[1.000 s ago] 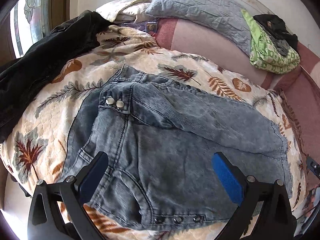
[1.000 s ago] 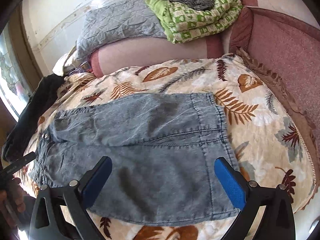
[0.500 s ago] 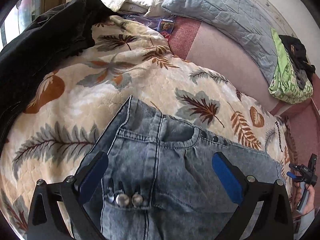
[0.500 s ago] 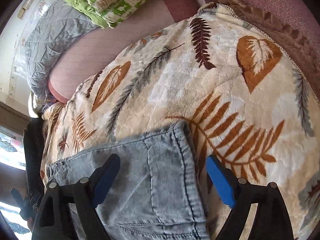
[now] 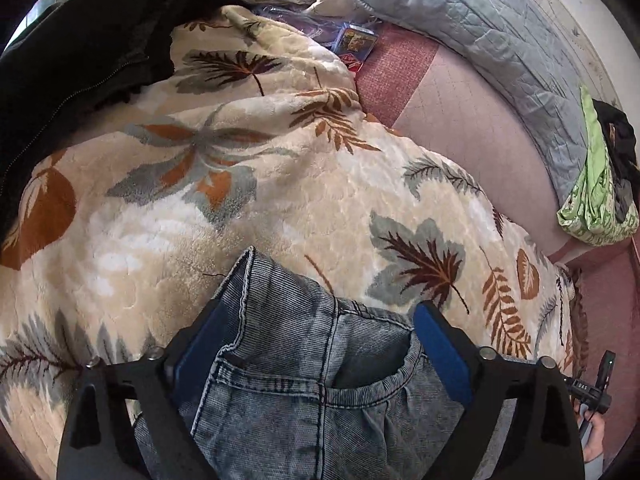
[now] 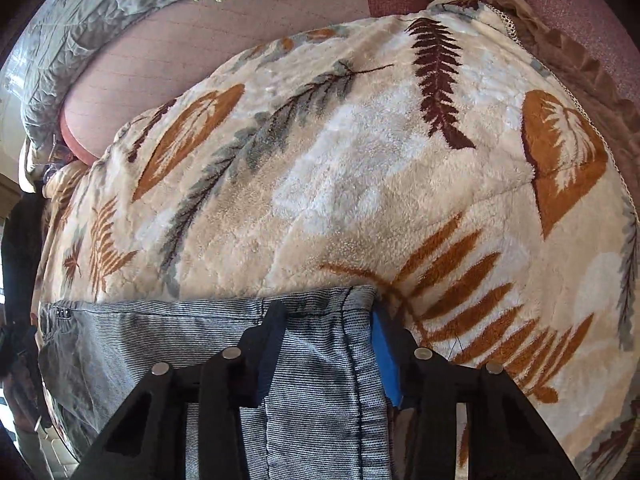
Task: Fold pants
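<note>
Grey-blue denim pants lie folded on a cream leaf-print blanket. In the left wrist view their waistband corner and pocket [image 5: 316, 356] lie between the fingers of my left gripper [image 5: 320, 344], whose jaws are partly closed around the cloth with a wide gap left. In the right wrist view the hem corner of the pant leg [image 6: 320, 320] sits between the fingers of my right gripper [image 6: 328, 340], whose jaws have narrowed around the hem. The blue pads [image 6: 384, 356] touch or nearly touch the denim.
The leaf-print blanket [image 5: 280, 200] covers the bed. A black jacket [image 5: 80, 40] lies at the far left. A grey quilted pillow [image 5: 480, 32] and a green patterned cloth [image 5: 596, 200] rest on the pink headboard cushion [image 6: 180, 52]. Small packets [image 5: 352, 44] lie near the pillows.
Both grippers have dropped down to the far edge of the pants. Their jaws have narrowed from wide open, the left around the waistband corner and the right around the hem corner.
</note>
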The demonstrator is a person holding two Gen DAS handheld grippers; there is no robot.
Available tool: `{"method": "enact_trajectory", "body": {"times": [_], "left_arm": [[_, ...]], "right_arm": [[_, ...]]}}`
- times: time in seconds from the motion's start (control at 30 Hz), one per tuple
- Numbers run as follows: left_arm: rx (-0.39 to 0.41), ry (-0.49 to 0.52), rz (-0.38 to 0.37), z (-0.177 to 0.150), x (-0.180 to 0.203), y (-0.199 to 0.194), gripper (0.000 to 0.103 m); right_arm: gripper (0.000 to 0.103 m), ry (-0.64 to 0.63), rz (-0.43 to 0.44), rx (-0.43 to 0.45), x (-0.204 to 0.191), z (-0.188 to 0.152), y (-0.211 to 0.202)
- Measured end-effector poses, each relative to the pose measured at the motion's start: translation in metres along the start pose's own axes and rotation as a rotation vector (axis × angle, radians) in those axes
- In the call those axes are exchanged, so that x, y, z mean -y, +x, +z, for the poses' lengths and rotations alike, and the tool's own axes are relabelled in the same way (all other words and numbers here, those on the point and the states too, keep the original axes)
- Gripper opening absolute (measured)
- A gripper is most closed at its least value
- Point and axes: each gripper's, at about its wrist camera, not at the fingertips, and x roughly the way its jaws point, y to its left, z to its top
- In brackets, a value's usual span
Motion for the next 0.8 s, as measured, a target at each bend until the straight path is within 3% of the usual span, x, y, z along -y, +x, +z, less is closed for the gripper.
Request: {"method": "enact_trajectory", "body": {"times": [0.07,0.2,0.23,0.3,0.33,0.37,0.5,0.67,0.73,0.8], "left_arm": [[-0.022,-0.002,0.023,0.003,-0.003,0.009,0.071],[-0.032,0.004,0.038,0.006,-0.007,0.02,0.062],[-0.036,0.004,0.05,0.007,-0.007,0.023,0.055],[-0.057,0.003,0.069,0.008,-0.008,0.031,0.039],[-0.065,0.006,0.087,0.008,-0.008,0.034,0.015],[-0.07,0.008,0.11,0.008,-0.008,0.036,0.005],[-0.021,0.059,0.154,0.01,-0.002,0.028,0.003],[0.091,0.092,0.136,0.017,0.003,0.002,0.003],[0.082,0.11,0.165,0.014,0.005,0.009,0.004],[0.044,0.092,0.19,0.011,0.001,0.02,0.006]], "right_arm": [[0.045,-0.002,0.001,0.001,0.001,0.0,0.0],[0.045,-0.016,-0.006,-0.004,0.0,0.0,0.0],[0.043,-0.02,-0.01,-0.006,0.0,0.0,0.001],[0.039,-0.02,-0.021,-0.002,0.0,0.0,0.0],[0.029,-0.024,-0.037,0.001,0.0,0.001,0.001],[0.021,-0.027,-0.048,0.004,0.0,0.0,-0.001],[0.016,-0.065,-0.086,0.043,-0.006,0.002,-0.016],[0.016,-0.102,-0.104,0.169,-0.019,0.013,-0.049],[0.019,-0.117,-0.124,0.158,-0.022,0.013,-0.038],[0.028,-0.093,-0.14,0.072,-0.017,0.011,-0.013]]}}
